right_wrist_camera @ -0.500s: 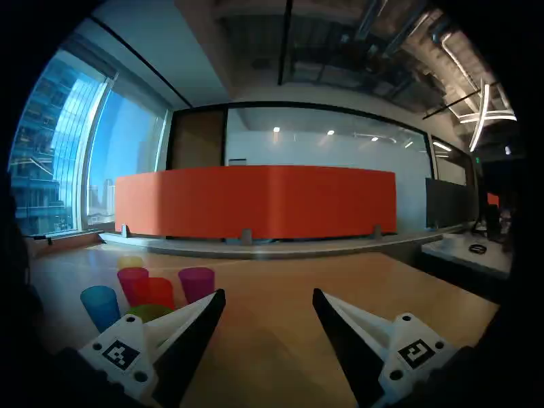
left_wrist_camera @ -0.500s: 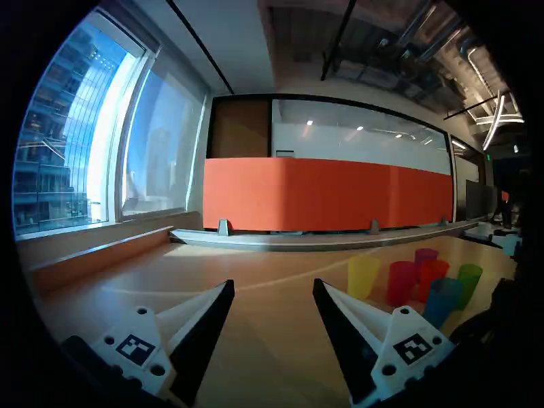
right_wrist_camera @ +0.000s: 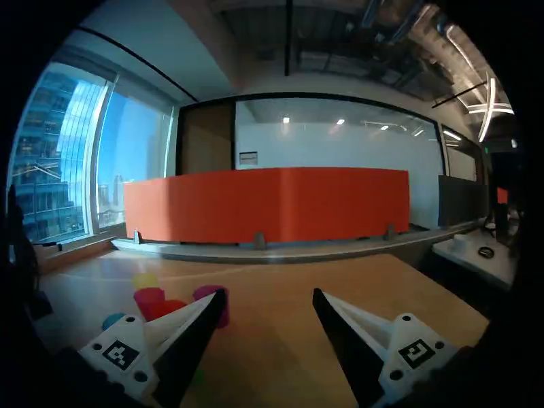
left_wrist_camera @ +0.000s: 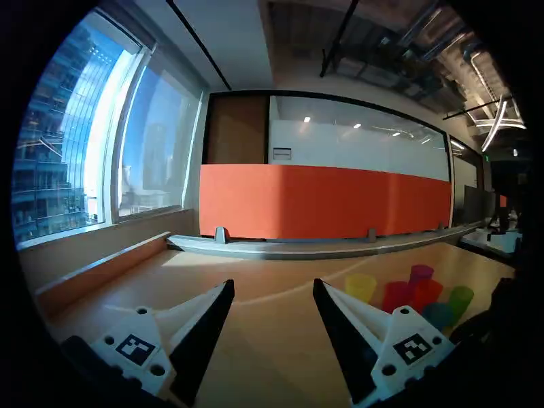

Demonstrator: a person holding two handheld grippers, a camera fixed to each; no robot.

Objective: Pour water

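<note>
Left gripper view: tall windows (left_wrist_camera: 102, 149) run down the left side, and a pale wooden table (left_wrist_camera: 272, 353) spreads from below them across the whole foreground. Low in the middle, the left gripper (left_wrist_camera: 272, 284) hangs just above the tabletop with its two fingers spread wide and nothing between them. Behind it an orange partition (left_wrist_camera: 319, 200) stands along the far edge of the table. To the right sits a tight cluster of plastic cups, all upright on the wood: a yellow cup (left_wrist_camera: 360, 287) nearest the gripper, then a pink cup (left_wrist_camera: 396, 296), a purple cup (left_wrist_camera: 421, 273) behind, a red cup (left_wrist_camera: 428, 292), a blue cup (left_wrist_camera: 438, 315) in front and a green cup (left_wrist_camera: 460, 299) farthest right. In the right gripper view the same cluster lies at lower left, partly hidden behind that gripper's left-hand finger, the purple cup just beside its tip. The right gripper (right_wrist_camera: 268, 294) is likewise wide apart and empty over bare wood. At the far right stands a separate white desk (right_wrist_camera: 469, 255).
</note>
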